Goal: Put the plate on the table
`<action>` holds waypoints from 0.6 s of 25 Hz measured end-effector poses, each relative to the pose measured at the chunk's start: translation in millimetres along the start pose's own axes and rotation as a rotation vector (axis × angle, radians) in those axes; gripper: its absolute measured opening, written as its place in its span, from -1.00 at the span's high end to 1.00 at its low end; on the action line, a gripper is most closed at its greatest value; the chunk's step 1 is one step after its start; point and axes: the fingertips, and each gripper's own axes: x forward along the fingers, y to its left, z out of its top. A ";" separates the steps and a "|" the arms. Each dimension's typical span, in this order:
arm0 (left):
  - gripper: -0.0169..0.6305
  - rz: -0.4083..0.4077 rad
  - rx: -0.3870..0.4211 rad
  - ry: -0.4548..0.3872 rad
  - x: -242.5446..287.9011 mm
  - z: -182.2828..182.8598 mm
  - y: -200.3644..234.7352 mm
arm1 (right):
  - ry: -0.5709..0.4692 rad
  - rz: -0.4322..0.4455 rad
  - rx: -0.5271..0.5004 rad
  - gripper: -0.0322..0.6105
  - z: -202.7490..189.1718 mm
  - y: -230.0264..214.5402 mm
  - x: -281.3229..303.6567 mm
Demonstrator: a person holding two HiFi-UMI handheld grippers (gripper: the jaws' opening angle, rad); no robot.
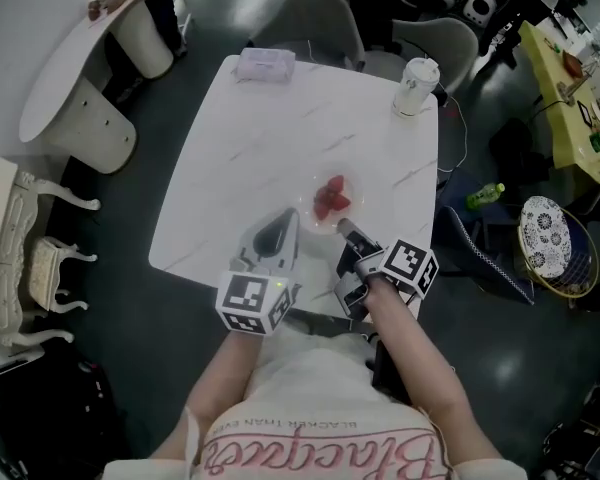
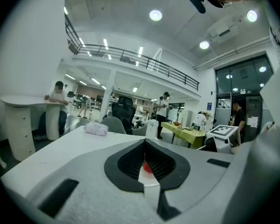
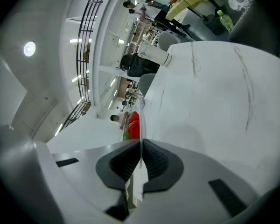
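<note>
On the white marble table (image 1: pixel 242 163) a lidded cup (image 1: pixel 416 86) is standing at the far right corner and a tissue pack (image 1: pixel 265 65) is lying at the far edge, both well apart from the plate (image 1: pixel 308 210), with nothing sitting between them and it. Two grey chairs (image 1: pixel 318 20) are waiting behind the table, and a green bottle (image 1: pixel 485 196) is lying on the floor to the right. The clear round plate, having no long axis, is lying level with its face up near the table's near edge, carrying strawberries (image 1: pixel 330 200). The left gripper (image 1: pixel 287 223) and the right gripper (image 1: pixel 348 230) are each pinching its near rim, jaws closed tight on it; whether it is touching the tabletop cannot be told.
</note>
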 end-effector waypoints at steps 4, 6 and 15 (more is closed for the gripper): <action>0.93 -0.023 -0.001 0.037 22.4 -4.4 13.5 | 0.021 -0.079 -0.017 0.86 10.4 -25.4 29.7; 0.93 -0.029 -0.001 0.053 32.6 -6.1 22.1 | 0.034 -0.117 -0.031 0.86 15.2 -36.6 42.6; 0.93 0.000 -0.032 0.092 52.8 -16.5 66.3 | 0.018 -0.248 -0.141 0.86 35.1 -72.3 85.2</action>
